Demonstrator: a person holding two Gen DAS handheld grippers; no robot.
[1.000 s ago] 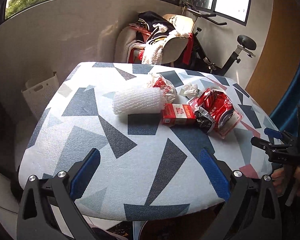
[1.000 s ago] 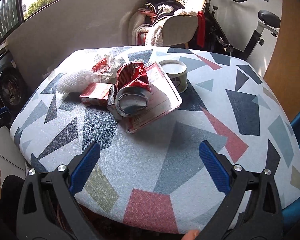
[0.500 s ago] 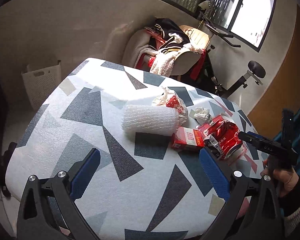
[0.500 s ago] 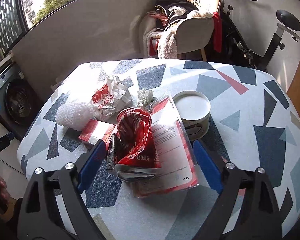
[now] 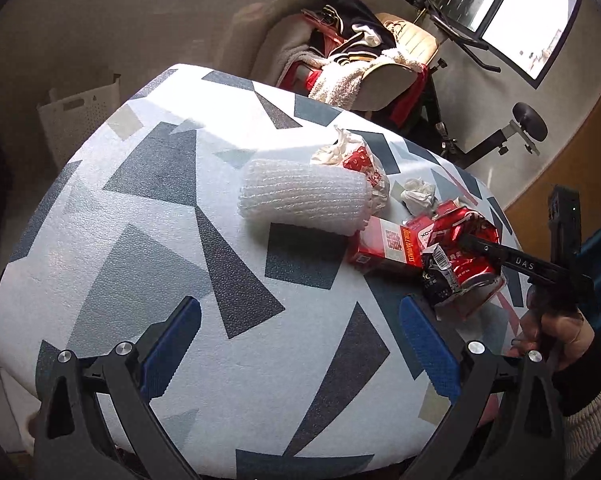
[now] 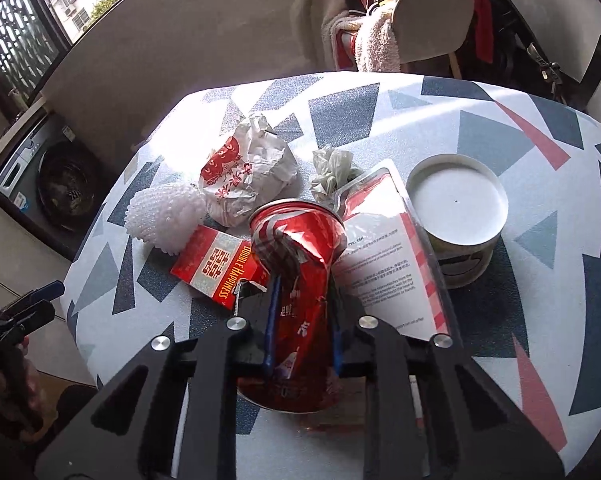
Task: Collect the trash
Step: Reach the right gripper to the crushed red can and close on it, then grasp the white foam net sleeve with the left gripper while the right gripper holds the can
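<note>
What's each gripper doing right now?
Left gripper: open, empty, above the table.
Right gripper: just closed on the crushed red can.

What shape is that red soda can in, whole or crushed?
Crushed. The red can lies on its side, its wall dented and creased, and the right hand-held gripper is clamped across it.
</note>
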